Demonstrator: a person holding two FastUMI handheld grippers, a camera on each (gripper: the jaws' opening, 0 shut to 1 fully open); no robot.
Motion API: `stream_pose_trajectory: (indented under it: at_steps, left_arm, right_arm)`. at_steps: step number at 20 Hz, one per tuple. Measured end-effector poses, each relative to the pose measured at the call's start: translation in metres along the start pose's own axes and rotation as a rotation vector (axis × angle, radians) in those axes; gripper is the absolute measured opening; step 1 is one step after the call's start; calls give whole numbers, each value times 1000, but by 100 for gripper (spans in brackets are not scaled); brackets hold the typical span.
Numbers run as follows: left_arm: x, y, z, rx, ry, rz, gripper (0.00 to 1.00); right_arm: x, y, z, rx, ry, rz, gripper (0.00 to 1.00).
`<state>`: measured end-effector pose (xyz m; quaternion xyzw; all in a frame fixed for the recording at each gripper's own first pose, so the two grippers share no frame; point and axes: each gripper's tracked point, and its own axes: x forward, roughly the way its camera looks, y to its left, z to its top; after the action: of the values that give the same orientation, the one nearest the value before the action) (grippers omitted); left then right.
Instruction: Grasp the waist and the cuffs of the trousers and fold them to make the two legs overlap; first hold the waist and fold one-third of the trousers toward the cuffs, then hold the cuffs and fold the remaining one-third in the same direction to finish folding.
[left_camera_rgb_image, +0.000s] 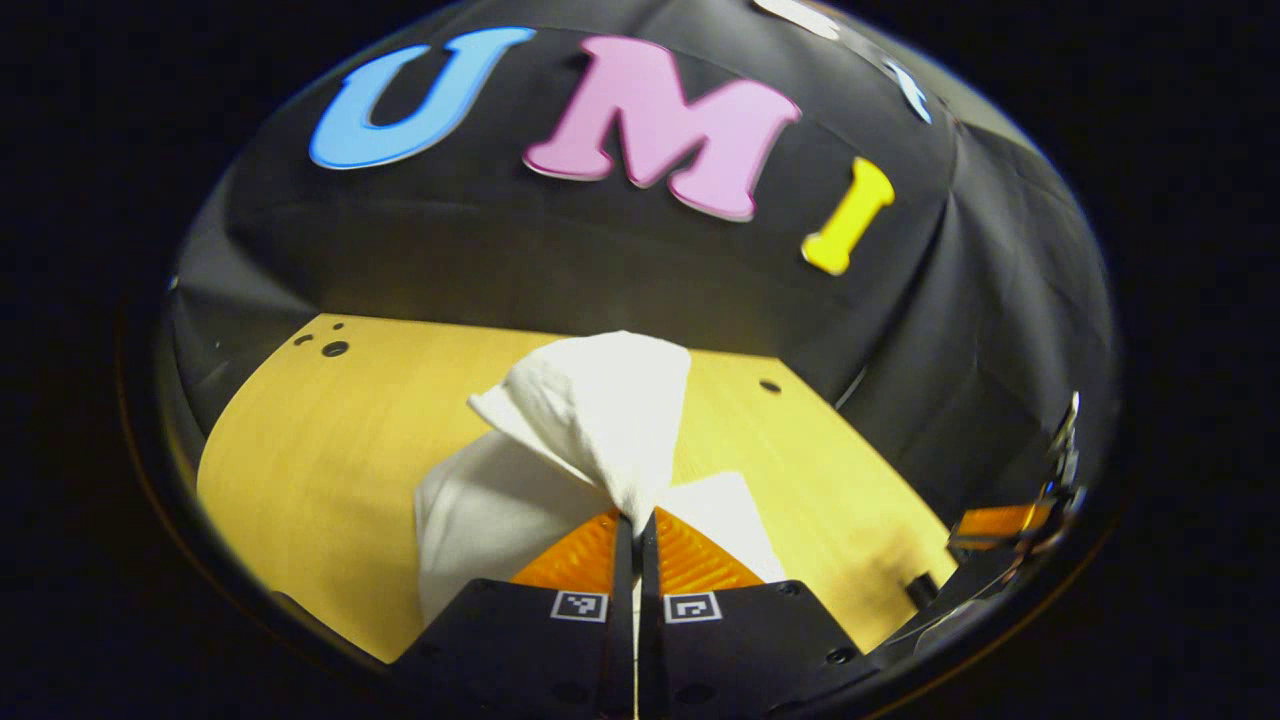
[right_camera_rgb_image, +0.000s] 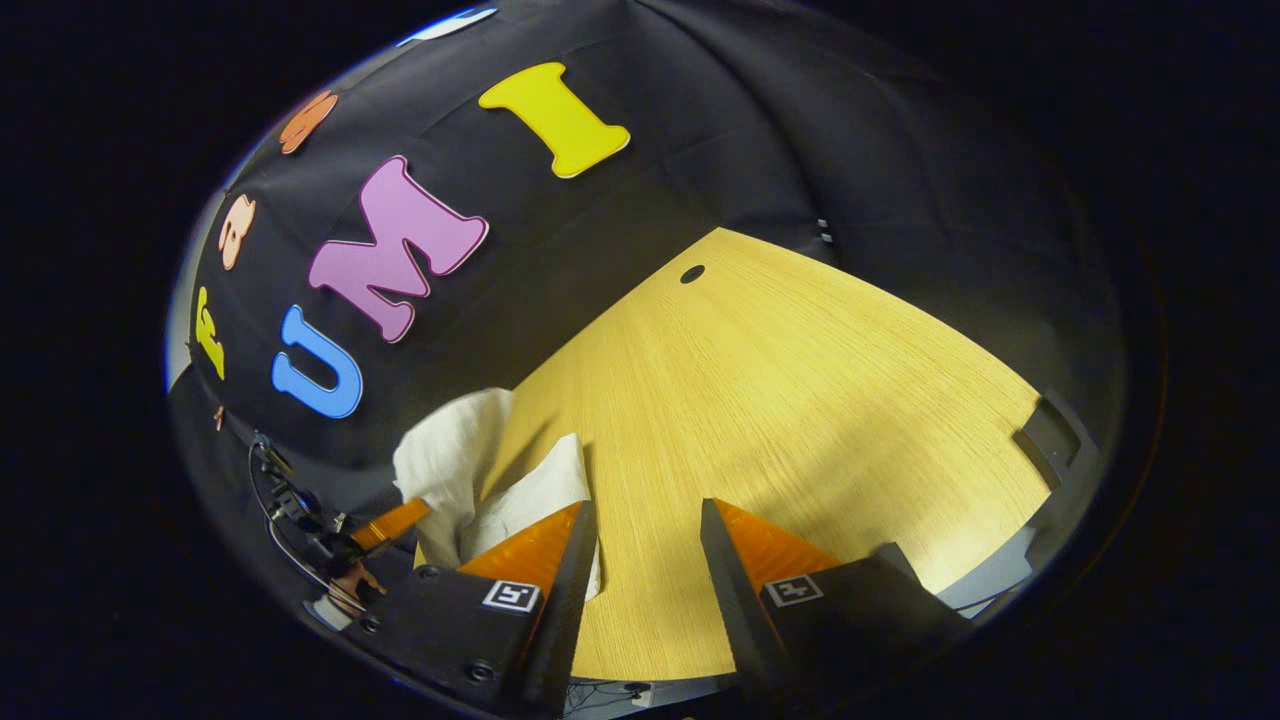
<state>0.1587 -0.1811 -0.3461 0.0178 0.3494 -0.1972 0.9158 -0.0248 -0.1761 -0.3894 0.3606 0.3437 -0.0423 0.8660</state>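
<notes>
— What do we have in the left gripper (left_camera_rgb_image: 636, 520)?
— Its jaws are pinched together on a fold of the white trousers (left_camera_rgb_image: 590, 420) — soft, faintly nubbly cloth, lifted into a peak over the pale wood-grain table (left_camera_rgb_image: 330, 450).
— And our right gripper (right_camera_rgb_image: 645, 535)?
— Its jaws stand wide apart, holding nothing, just above bare table (right_camera_rgb_image: 800, 400). The trousers (right_camera_rgb_image: 470, 480) are bunched just beside its left finger, the left gripper (right_camera_rgb_image: 395, 522) clamped on them.
— Room to move?
— Open tabletop ahead — the dark booth wall (right_camera_rgb_image: 700, 150) borders its far edge.
</notes>
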Motion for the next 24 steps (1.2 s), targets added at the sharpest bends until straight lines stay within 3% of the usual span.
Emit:
stream_pose_trajectory:
  at_steps: [2,5,8,10,14,18,21,24]
  left_arm:
    - [12,-14,-30,144,70,4,6]
    - [10,-18,-55,500,103,41,7]
    - [5,-33,-66,852,77,20,7]
    - [1,-34,-81,1005,72,-25,10]
    - [-1,-33,-91,1227,67,-71,7]
    - [-9,-39,-116,1334,93,-134,50]
    - [-12,-43,-128,1309,103,-126,78]
    - [-28,-47,-143,1212,145,-177,88]
  right_arm:
    - [-2,-5,1,8,0,-7,66]
    - [-7,-10,1,16,-6,-10,66]
    - [-10,-14,2,25,-10,-16,66]
    - [-11,-12,3,33,-15,-18,66]
    - [-13,-10,1,33,-13,-15,66]
    - [-14,-7,-3,31,-1,-5,68]
    - [-13,4,-8,17,9,20,72]
    - [-13,18,-13,-4,16,44,75]
